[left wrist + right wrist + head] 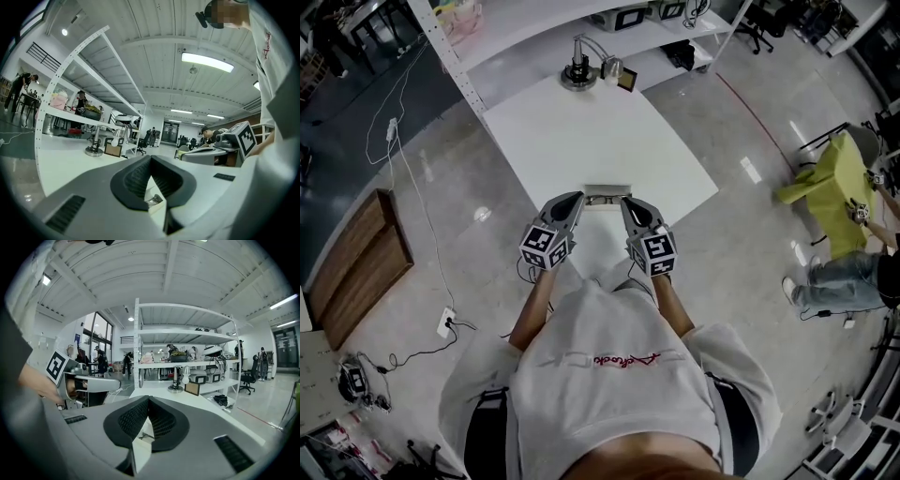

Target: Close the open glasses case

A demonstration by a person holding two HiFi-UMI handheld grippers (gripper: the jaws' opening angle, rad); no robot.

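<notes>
The glasses case (607, 194) is a slim grey box lying at the near edge of the white table (581, 141); whether its lid is up is unclear from above. My left gripper (578, 198) points at its left end and my right gripper (626, 201) at its right end, both tips close beside it. Along its own jaws, the left gripper (150, 158) is shut, tip against tip, with nothing held. The right gripper (148, 399) is shut the same way. A small metallic piece (154, 201) shows low in the gap behind the pads.
A desk lamp base (578, 73) and a small picture frame (627, 80) stand at the table's far end, before a white shelf rack (656, 19). A wooden board (356, 267) and cables lie on the floor at left. A person in yellow-green (834, 192) is at right.
</notes>
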